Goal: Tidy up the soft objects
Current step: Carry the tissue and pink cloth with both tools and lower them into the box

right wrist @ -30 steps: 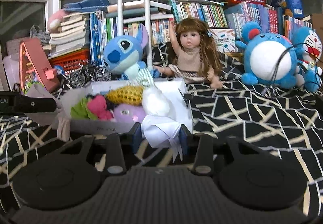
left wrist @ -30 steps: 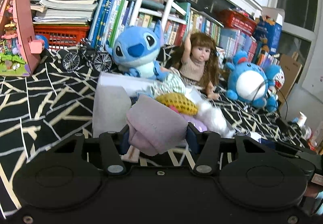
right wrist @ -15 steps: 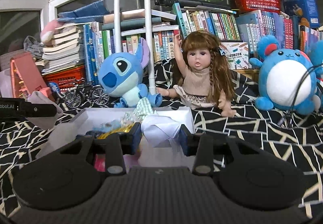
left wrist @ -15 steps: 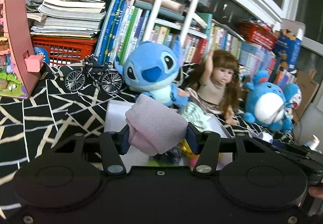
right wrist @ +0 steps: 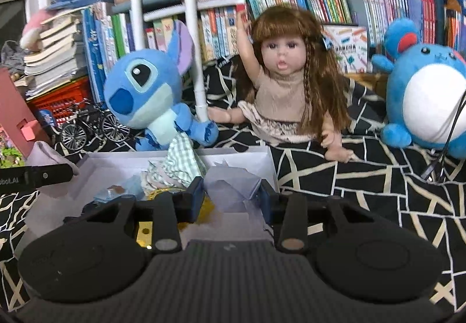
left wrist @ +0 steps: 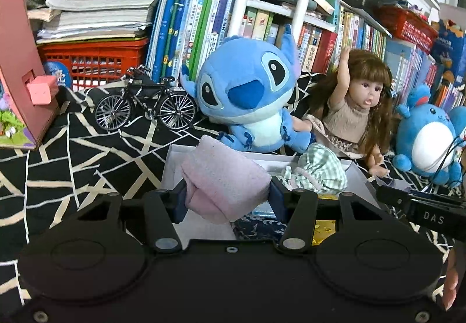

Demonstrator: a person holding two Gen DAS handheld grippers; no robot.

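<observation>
My left gripper [left wrist: 227, 198] is shut on a folded pink towel [left wrist: 221, 180] and holds it over the left part of a white box [left wrist: 171, 163]. My right gripper [right wrist: 231, 196] is shut on a crumpled white paper-like piece [right wrist: 230, 186] over the box's right part [right wrist: 269, 166]. Inside the box lie a green checked cloth [left wrist: 320, 171], also in the right wrist view [right wrist: 177, 163], a yellow item [right wrist: 145, 231] and a dark blue patterned cloth [left wrist: 256, 225]. The left gripper's finger [right wrist: 38, 177] with the towel shows at the left of the right wrist view.
Behind the box sit a blue Stitch plush [left wrist: 247, 96], a doll [left wrist: 358, 110] and a blue round plush [left wrist: 425, 142]. A model bicycle [left wrist: 145, 104], a pink toy house [left wrist: 20, 69], a red crate [left wrist: 93, 61] and shelved books [left wrist: 204, 14] stand at the back on black patterned cloth.
Both grippers have moved forward over the white box with their loads still held. The box and plush toys now look closer and larger.
</observation>
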